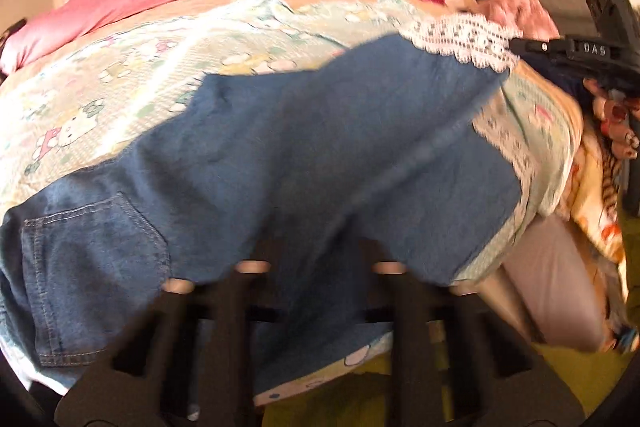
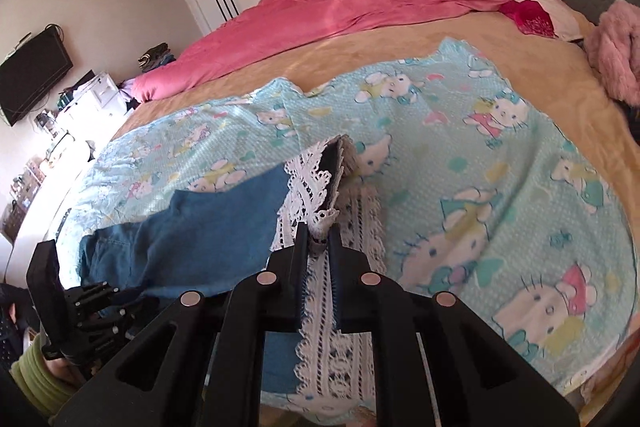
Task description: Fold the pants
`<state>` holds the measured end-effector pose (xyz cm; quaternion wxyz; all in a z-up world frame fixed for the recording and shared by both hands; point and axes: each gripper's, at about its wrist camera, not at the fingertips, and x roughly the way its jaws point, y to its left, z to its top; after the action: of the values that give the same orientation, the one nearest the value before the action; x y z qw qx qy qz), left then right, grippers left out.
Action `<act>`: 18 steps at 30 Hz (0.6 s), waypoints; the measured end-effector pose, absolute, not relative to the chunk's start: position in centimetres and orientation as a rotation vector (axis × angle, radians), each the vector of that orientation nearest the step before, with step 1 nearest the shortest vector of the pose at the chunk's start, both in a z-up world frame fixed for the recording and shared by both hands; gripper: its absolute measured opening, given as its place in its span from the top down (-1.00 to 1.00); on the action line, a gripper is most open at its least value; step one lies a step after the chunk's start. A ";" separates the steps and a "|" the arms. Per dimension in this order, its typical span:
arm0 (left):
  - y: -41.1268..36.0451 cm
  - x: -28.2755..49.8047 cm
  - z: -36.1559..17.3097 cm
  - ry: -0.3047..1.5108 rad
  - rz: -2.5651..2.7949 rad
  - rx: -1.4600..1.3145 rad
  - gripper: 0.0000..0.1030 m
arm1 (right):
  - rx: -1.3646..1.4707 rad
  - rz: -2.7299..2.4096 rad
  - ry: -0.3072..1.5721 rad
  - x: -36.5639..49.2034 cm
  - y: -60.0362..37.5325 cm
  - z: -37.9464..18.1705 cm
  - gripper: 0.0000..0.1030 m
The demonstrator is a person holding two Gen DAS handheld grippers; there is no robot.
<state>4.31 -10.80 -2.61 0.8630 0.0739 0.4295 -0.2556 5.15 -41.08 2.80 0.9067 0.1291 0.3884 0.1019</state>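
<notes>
Denim pants (image 1: 304, 147) hide left gripper (image 1: 316, 259) fingertips; jaws unreadable.

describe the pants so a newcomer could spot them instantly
Start at the bed, with the pink duvet along its far side. On its near half lies a pale blue cartoon-cat sheet, and the pants are spread across it. They are the only blue denim there, with white lace cuffs, one pinched in the right gripper.

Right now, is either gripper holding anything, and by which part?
The right gripper pinches the pants by the white lace hem. Whether the left gripper holds them cannot be told.
</notes>
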 end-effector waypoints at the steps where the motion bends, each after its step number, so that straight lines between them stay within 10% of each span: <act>1: -11.0 4.1 -2.6 0.906 -0.540 0.166 1.00 | 0.278 0.214 0.810 4.9 -41.1 2.4 0.82; 18: -10.4 0.6 -2.1 0.923 -0.610 0.225 1.00 | 0.334 0.223 0.947 -1.4 -42.4 -2.2 0.82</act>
<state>0.62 -10.39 -2.12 0.8449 0.1068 0.4372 -0.2891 -1.39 -42.43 -2.21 0.8706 0.1597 0.4531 0.1065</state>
